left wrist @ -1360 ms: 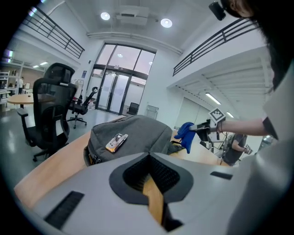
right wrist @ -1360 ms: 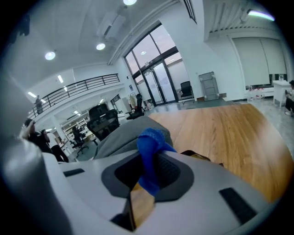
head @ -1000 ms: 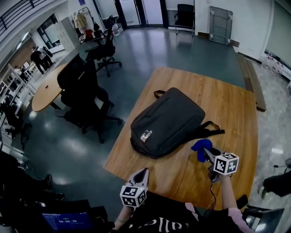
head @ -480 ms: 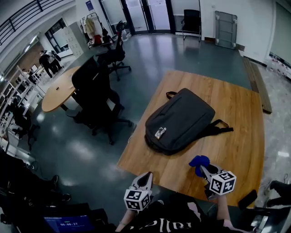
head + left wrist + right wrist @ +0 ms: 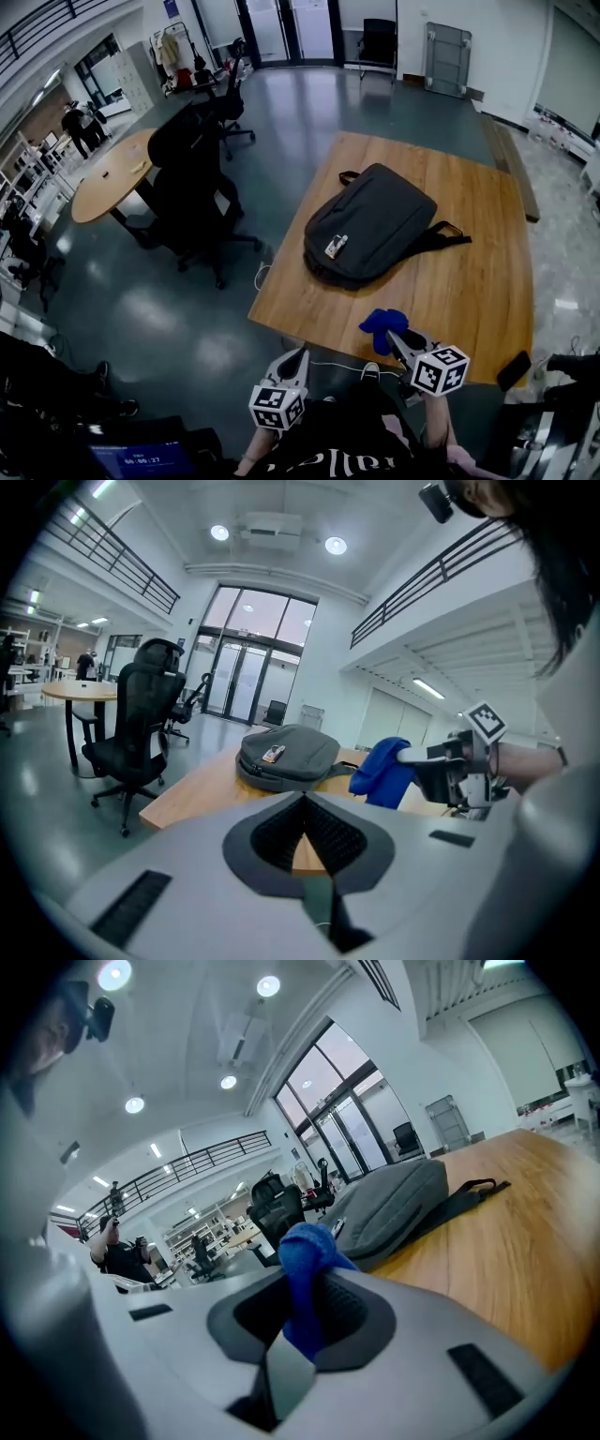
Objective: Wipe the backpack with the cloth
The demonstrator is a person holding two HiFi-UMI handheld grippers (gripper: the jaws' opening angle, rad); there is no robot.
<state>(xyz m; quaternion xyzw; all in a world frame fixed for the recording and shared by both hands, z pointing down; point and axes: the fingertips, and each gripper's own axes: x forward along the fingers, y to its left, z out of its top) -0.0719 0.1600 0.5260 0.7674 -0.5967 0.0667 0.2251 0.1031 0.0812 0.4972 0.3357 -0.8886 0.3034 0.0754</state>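
Observation:
A dark grey backpack (image 5: 370, 225) lies flat on the wooden table (image 5: 469, 291), straps trailing to the right; it also shows in the left gripper view as the backpack (image 5: 286, 757) and in the right gripper view as the backpack (image 5: 394, 1208). My right gripper (image 5: 394, 339) is shut on a blue cloth (image 5: 382, 323), held over the table's near edge, short of the backpack. The cloth (image 5: 307, 1279) bunches up between the jaws. My left gripper (image 5: 295, 361) hangs off the table's near edge, jaws shut and holding nothing. The cloth (image 5: 382, 771) shows there too.
A black office chair (image 5: 192, 178) stands left of the table, beside a round wooden table (image 5: 108, 178). Another chair (image 5: 230, 94) stands farther back. A dark object (image 5: 513, 370) lies at the table's near right corner. People stand far left.
The view has shifted back from the table. The backpack now lies farther from both grippers, and the right gripper with the cloth sits at the table's near edge.

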